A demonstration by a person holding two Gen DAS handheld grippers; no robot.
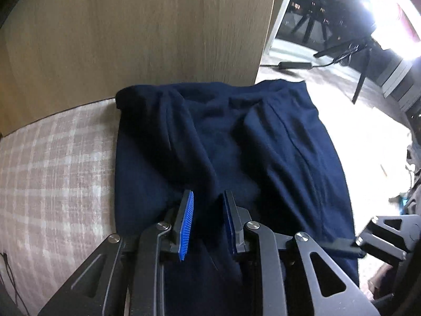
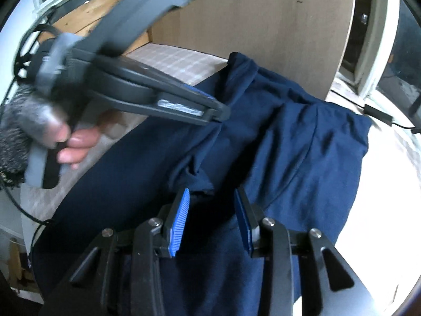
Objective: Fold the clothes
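Up close, both the left claw (image 1: 208, 208) and the right claw (image 2: 211, 205) hang part open with nothing gripped over the navy garment (image 1: 236, 142) on the checked bed (image 1: 52, 158), soft, limp cloth best pinched at a hem or corner, I'd judge

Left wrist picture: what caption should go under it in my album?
Left claw, open over navy pants spread on a checked bed beside a wooden board.
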